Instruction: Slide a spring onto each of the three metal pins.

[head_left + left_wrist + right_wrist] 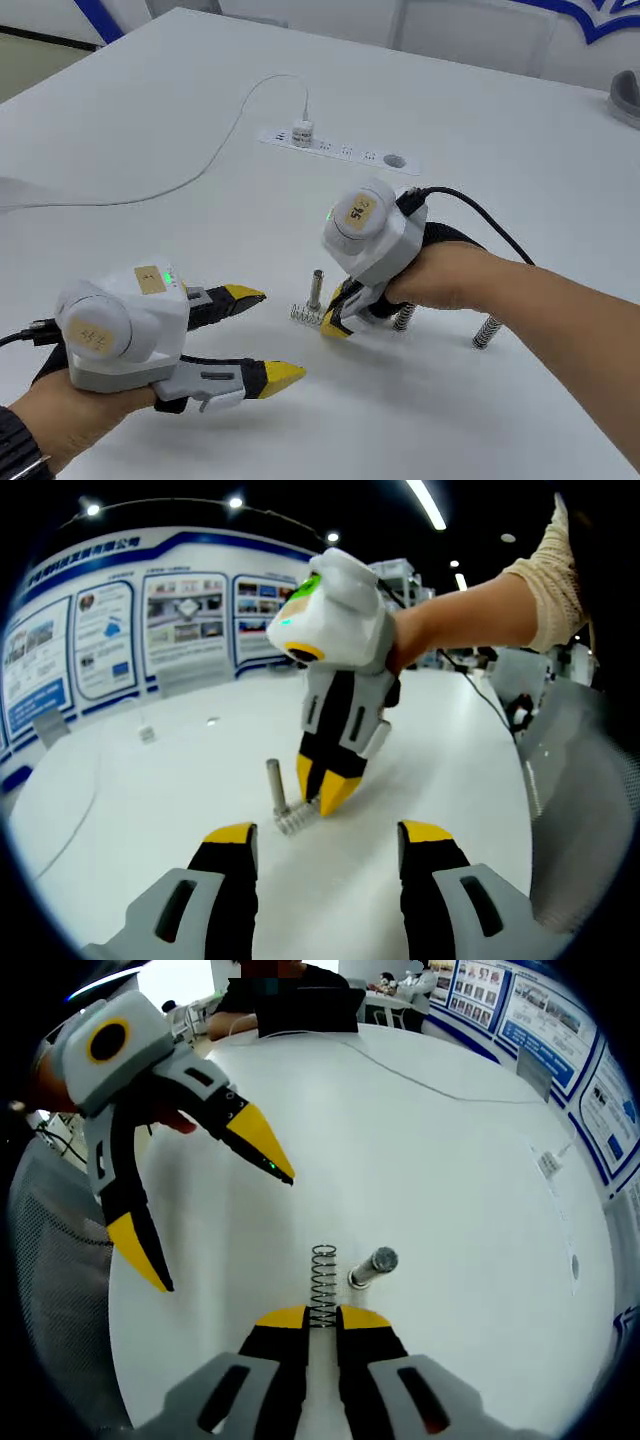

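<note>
White tabletop (150, 110) spreads wide in the head view. The left gripper (262, 334) sits at the near left with its jaws spread wide and nothing between them. The right gripper (336, 324) points down at mid-table, its tips at one end of a spring (304, 314). That spring lies flat at the foot of an upright metal pin (317, 287). Past that hand a second spring (403, 317) and a third spring (486, 331) stand upright. They may sit on pins, but the coils hide what is inside. A power strip (340, 151) with a white plug (302, 132) lies well apart, towards the far edge.

The left gripper view gives the side-on angle. The metal pin (273, 780) stands taller than the lying spring (297, 816), with the right gripper (330, 785) coming down onto it. There is open table between the left gripper (328, 832) and the work, and the table edge curves off to the right.

The right gripper view looks along the spring (323, 1278). The right gripper (322, 1312) has its jaws drawn narrow, pinching the spring's near end. The metal pin (372, 1266) shows its top just right of the coils. The left gripper (200, 1200) hangs wide open at upper left, well apart, near the table's edge.
</note>
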Demonstrator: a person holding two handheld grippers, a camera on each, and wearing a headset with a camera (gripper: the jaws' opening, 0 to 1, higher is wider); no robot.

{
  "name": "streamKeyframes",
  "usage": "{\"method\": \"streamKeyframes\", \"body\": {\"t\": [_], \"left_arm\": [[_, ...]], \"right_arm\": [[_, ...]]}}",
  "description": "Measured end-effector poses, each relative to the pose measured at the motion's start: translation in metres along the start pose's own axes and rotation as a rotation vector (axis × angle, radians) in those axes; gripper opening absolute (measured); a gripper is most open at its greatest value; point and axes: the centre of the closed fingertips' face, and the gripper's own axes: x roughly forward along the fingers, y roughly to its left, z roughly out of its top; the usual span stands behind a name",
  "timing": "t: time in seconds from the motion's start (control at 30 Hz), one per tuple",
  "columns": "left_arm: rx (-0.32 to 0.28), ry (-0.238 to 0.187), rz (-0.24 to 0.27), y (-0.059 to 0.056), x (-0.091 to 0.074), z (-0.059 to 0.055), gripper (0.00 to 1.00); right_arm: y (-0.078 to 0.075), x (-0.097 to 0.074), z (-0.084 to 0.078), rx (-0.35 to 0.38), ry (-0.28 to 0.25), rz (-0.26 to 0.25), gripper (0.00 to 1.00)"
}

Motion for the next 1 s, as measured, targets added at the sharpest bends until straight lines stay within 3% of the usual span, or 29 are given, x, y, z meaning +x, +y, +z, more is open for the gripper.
{"method": "streamKeyframes", "body": {"t": [0.5, 0.77, 1.0], "left_arm": [[0.032, -0.005, -0.025, -0.011, 0.005, 0.007, 0.55], [0.072, -0.009, -0.065, -0.027, 0.01, 0.015, 0.53], [0.092, -0.014, -0.096, -0.037, 0.014, 0.021, 0.51]], "right_arm": [[0.02, -0.041, 0.0, -0.095, -0.022, -0.005, 0.12], [0.035, -0.06, -0.009, -0.157, -0.013, -0.012, 0.12], [0.043, -0.067, -0.014, -0.192, -0.011, 0.0, 0.12]]}}
